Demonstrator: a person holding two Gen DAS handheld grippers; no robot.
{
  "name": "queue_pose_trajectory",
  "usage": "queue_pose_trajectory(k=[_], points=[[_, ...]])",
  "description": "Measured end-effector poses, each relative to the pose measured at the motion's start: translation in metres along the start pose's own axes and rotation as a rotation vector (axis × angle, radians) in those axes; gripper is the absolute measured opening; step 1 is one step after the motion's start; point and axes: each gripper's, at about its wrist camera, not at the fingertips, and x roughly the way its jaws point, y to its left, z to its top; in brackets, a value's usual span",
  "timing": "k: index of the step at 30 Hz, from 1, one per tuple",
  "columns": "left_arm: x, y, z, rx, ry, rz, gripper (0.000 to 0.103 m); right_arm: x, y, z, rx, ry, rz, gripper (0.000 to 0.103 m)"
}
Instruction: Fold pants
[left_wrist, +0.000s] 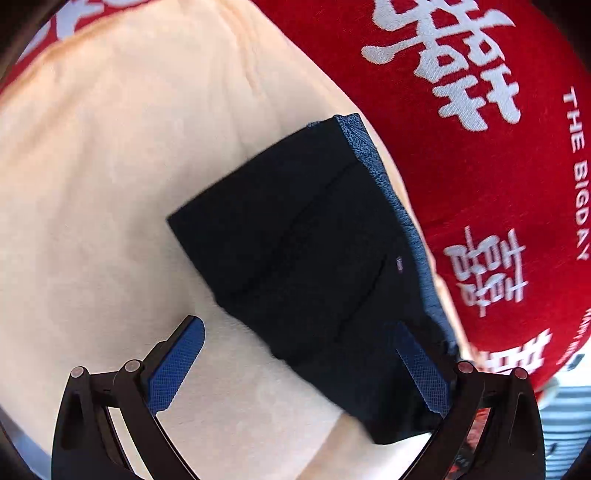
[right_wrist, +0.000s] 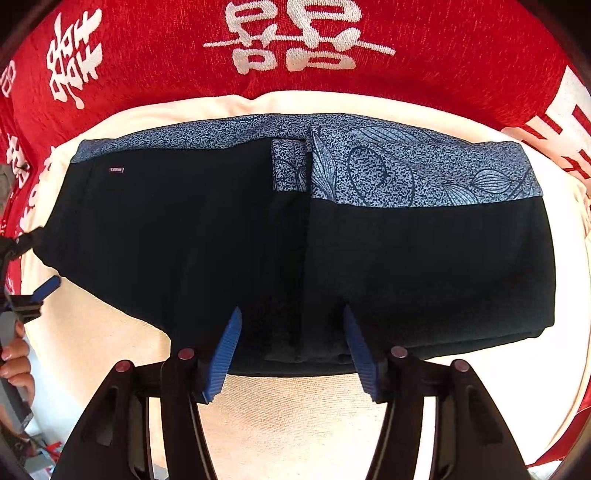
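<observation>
The pants (right_wrist: 295, 240) are black with a blue patterned band along the far edge, folded into a flat block on a cream cloth (right_wrist: 295, 417). They also show in the left wrist view (left_wrist: 314, 266). My right gripper (right_wrist: 291, 328) is open, its blue fingers (right_wrist: 225, 354) over the near edge of the pants, nothing between them. My left gripper (left_wrist: 299, 347) is open; its right finger (left_wrist: 421, 369) lies over the pants' corner, its left finger over the cream cloth. The left gripper also shows at the left edge of the right wrist view (right_wrist: 44, 288).
A red blanket (right_wrist: 443, 48) with white characters lies under and beyond the cream cloth (left_wrist: 92, 184). A person's hand (right_wrist: 14, 365) holds the left gripper at the left edge. Striped fabric (left_wrist: 569, 413) shows at the lower right.
</observation>
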Motion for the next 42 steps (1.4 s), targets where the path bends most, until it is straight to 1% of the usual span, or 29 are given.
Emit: queue_pose_trajectory(k=[3, 5, 7, 9, 10, 11, 12, 13, 14, 15, 17, 18, 20, 21, 22, 24, 25, 26, 27, 28, 29, 31, 32, 34, 35, 37, 39, 41, 42], points=[[0.001, 0.001, 0.005, 0.010, -0.036, -0.054, 0.103, 0.002, 0.002, 0.001, -0.011, 0.001, -0.007, 0.062], [0.000, 0.001, 0.012, 0.006, -0.039, -0.088, 0.103, 0.003, 0.003, 0.001, -0.013, 0.001, -0.009, 0.064], [0.001, -0.002, 0.019, 0.009, -0.041, -0.096, 0.103, 0.004, 0.004, 0.002, -0.015, 0.001, -0.012, 0.065], [0.000, -0.017, 0.027, 0.016, -0.039, -0.086, 0.103, 0.005, 0.005, 0.003, -0.014, 0.001, -0.013, 0.065], [-0.009, -0.024, 0.030, 0.039, -0.054, -0.105, 0.103, 0.005, 0.005, 0.003, -0.012, 0.000, -0.011, 0.065], [-0.017, -0.035, 0.032, 0.083, -0.076, -0.134, 0.103, 0.005, 0.004, 0.003, -0.010, -0.001, -0.006, 0.065], [-0.021, -0.045, 0.035, 0.124, -0.087, -0.146, 0.103, 0.005, 0.004, 0.003, -0.009, -0.003, -0.003, 0.065], [-0.021, -0.054, 0.034, 0.163, -0.094, -0.143, 0.103, 0.005, 0.003, 0.003, -0.009, -0.003, -0.003, 0.065], [-0.016, -0.058, 0.035, 0.186, -0.092, -0.109, 0.103, 0.005, 0.004, 0.002, -0.012, -0.002, -0.005, 0.065], [-0.008, -0.057, 0.037, 0.184, -0.077, -0.063, 0.103, 0.005, 0.004, 0.002, -0.014, -0.001, -0.008, 0.065], [0.010, -0.043, 0.044, 0.126, -0.034, 0.014, 0.103, 0.005, 0.004, 0.003, -0.016, 0.001, -0.005, 0.066], [0.015, -0.036, 0.046, 0.091, -0.026, 0.032, 0.101, 0.005, 0.005, 0.004, -0.023, 0.002, -0.006, 0.067], [0.012, -0.033, 0.047, 0.054, -0.057, 0.022, 0.100, 0.001, 0.008, 0.006, -0.052, 0.007, -0.016, 0.067], [0.010, -0.036, 0.047, 0.062, -0.067, 0.051, 0.086, -0.003, 0.009, 0.008, -0.057, 0.005, -0.016, 0.067], [0.009, -0.042, 0.047, 0.092, -0.087, 0.114, 0.066, -0.009, 0.010, 0.010, -0.054, -0.004, -0.005, 0.067], [0.009, -0.051, 0.046, 0.162, -0.107, 0.214, 0.044, -0.027, 0.012, 0.021, -0.038, -0.027, 0.046, 0.067], [0.008, -0.057, 0.043, 0.213, -0.120, 0.243, 0.040, -0.036, 0.014, 0.029, -0.035, -0.035, 0.075, 0.067], [0.006, -0.066, 0.037, 0.287, -0.146, 0.281, 0.039, -0.045, 0.019, 0.041, -0.035, -0.037, 0.119, 0.068], [0.005, -0.077, 0.029, 0.379, -0.174, 0.326, 0.039, -0.051, 0.023, 0.052, -0.037, -0.033, 0.160, 0.068], [0.005, -0.089, 0.018, 0.482, -0.208, 0.377, 0.039, -0.055, 0.028, 0.063, -0.040, -0.020, 0.205, 0.073], [0.004, -0.098, 0.007, 0.576, -0.237, 0.418, 0.039, -0.058, 0.038, 0.080, -0.047, 0.009, 0.261, 0.079], [0.006, -0.111, -0.013, 0.706, -0.276, 0.467, 0.039, -0.060, 0.064, 0.108, -0.075, 0.070, 0.357, 0.082], [0.008, -0.114, -0.019, 0.740, -0.280, 0.478, 0.039, -0.059, 0.078, 0.120, -0.096, 0.096, 0.400, 0.082], [0.009, -0.117, -0.026, 0.789, -0.287, 0.499, 0.039, -0.054, 0.112, 0.141, -0.148, 0.155, 0.452, 0.084], [0.010, -0.119, -0.028, 0.806, -0.289, 0.505, 0.039, -0.048, 0.137, 0.151, -0.188, 0.205, 0.461, 0.084], [0.011, -0.121, -0.030, 0.817, -0.288, 0.502, 0.039, -0.039, 0.179, 0.161, -0.267, 0.260, 0.456, 0.085], [0.013, -0.127, -0.031, 0.813, -0.282, 0.497, 0.039, -0.024, 0.226, 0.169, -0.369, 0.305, 0.417, 0.085], [0.011, -0.126, -0.029, 0.807, -0.279, 0.493, 0.039, -0.006, 0.263, 0.164, -0.440, 0.382, 0.382, 0.085], [0.011, -0.125, -0.030, 0.800, -0.278, 0.487, 0.039, 0.003, 0.275, 0.163, -0.459, 0.413, 0.365, 0.085]])
